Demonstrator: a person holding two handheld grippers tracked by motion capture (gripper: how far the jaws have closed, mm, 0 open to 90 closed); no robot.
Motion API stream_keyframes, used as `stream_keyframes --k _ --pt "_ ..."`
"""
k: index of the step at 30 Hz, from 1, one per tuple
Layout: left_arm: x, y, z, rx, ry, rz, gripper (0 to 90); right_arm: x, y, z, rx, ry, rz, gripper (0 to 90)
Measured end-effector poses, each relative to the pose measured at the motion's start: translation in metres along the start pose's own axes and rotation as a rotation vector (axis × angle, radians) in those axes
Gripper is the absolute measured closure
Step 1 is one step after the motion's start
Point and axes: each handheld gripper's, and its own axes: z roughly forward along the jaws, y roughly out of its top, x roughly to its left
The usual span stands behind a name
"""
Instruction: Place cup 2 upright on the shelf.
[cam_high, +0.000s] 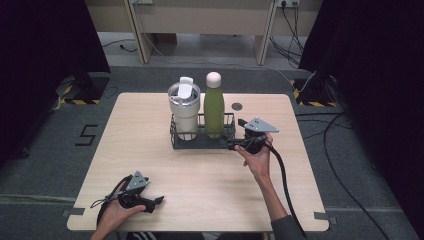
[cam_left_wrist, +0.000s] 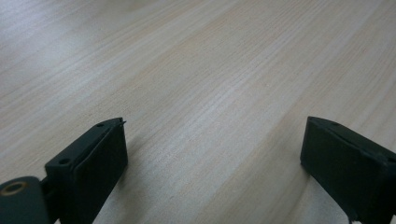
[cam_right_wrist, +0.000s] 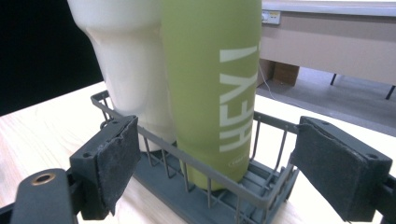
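Note:
A dark wire basket (cam_high: 200, 142) stands at the middle of the wooden table (cam_high: 150, 150). In it are a white tumbler (cam_high: 184, 107) with a clear lid and, to its right, a green bottle (cam_high: 213, 107) with a pale cap. My right gripper (cam_high: 238, 134) is at the basket's right end. In the right gripper view its jaws (cam_right_wrist: 215, 158) stand apart on either side of the basket's (cam_right_wrist: 196, 163) near corner, with the bottle (cam_right_wrist: 210, 84) and tumbler (cam_right_wrist: 126, 56) close ahead. My left gripper (cam_high: 157, 202) rests near the table's front left, open over bare wood (cam_left_wrist: 212, 158).
A small dark round hole (cam_high: 237, 106) sits in the table behind the basket. A thick black cable (cam_high: 282, 175) trails from my right gripper to the front edge. Beyond the table are desk legs (cam_high: 262, 45) and floor cables.

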Motion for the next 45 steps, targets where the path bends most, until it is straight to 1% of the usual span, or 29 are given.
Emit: stream_keyframes --k 9,13,22,26,29,32,37,45 --pt "0.0 0.0 0.0 0.001 0.0 0.001 6.6 0.0 -0.006 -0.013 0.0 -0.002 0.005 15.1" --pt "0.0 0.0 0.0 0.0 0.0 0.0 6.6 0.001 -0.009 -0.019 0.001 -0.007 -0.002 15.1" --pt "0.0 0.0 0.0 0.001 0.0 0.001 6.6 0.006 -0.013 -0.03 -0.01 0.0 0.001 15.1" --pt "0.0 0.0 0.0 0.001 0.0 0.001 6.6 0.009 -0.015 -0.033 -0.004 0.002 0.001 15.1" --pt "0.0 0.0 0.0 0.001 0.0 0.0 6.6 0.01 -0.018 -0.034 0.0 0.004 -0.009 15.1" --pt "0.0 0.0 0.0 0.0 0.0 0.0 6.6 0.011 -0.021 -0.037 0.005 0.007 -0.002 15.1" --pt "0.0 0.0 0.0 0.0 0.0 0.0 6.6 0.013 -0.022 -0.04 0.01 0.007 -0.008 15.1" --pt "0.0 0.0 0.0 0.001 0.0 0.0 6.6 0.017 -0.028 -0.045 0.017 0.019 -0.011 15.1"
